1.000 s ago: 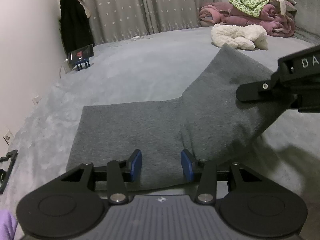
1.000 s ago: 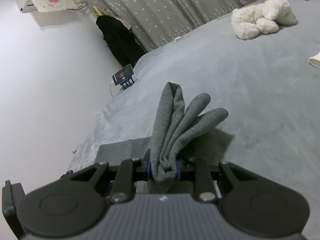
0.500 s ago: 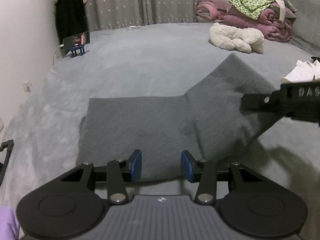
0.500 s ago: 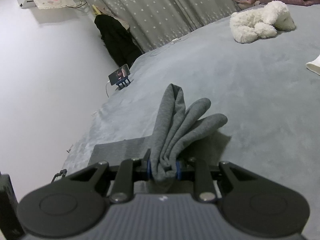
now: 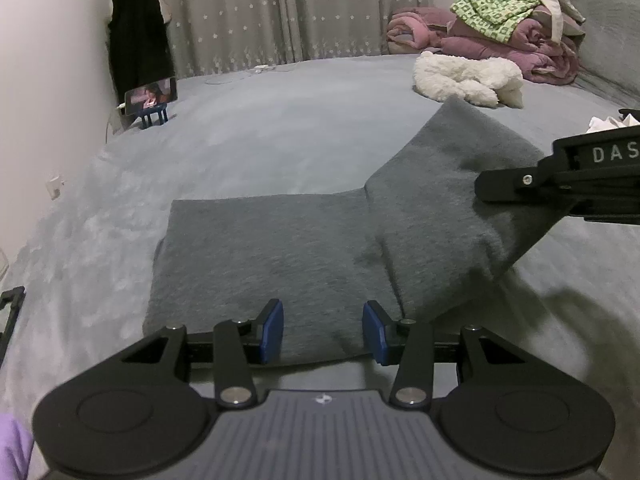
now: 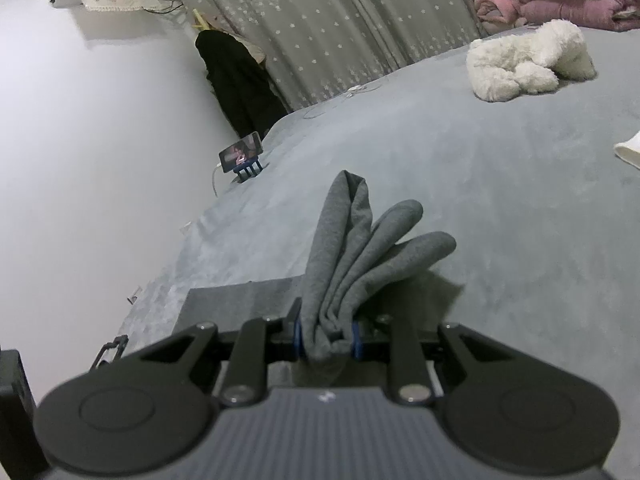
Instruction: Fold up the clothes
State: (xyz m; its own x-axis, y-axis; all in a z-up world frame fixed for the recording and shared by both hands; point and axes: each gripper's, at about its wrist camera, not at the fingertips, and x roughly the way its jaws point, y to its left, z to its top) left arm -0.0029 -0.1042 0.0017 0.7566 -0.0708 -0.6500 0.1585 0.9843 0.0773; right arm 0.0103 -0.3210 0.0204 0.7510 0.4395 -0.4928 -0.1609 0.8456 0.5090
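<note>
Nearest the left wrist camera, the left gripper (image 5: 323, 332) is hovering low over the near hem of the grey garment (image 5: 264, 248), its blue fingers (image 5: 272, 330) standing wide apart with nothing between them; whether they are touching the cloth cannot be told. The garment is lying on the grey bed (image 5: 280, 132), its flat part spreading straight ahead of those fingers and running left to right across the view. To the right, the right gripper (image 6: 326, 340) is pinching a bunched edge of the same garment, fingers closed narrow on several gathered layers that are fanning forward from the grip; seen from the left camera, that end is rising off the bed in a slanted flap with a crease where it meets the flat part. So the left gripper is the nearer one to the flat half, and the raised end is lying to its right. Judgement: the next fold likely turns on carrying the raised end leftward across the flat half, with the left fingers free to pin or take the near hem. Farther off, a white fluffy item (image 5: 468, 80), a heap of clothes (image 5: 508, 28) and a phone on a stand (image 5: 150, 98) are sitting well clear.
</note>
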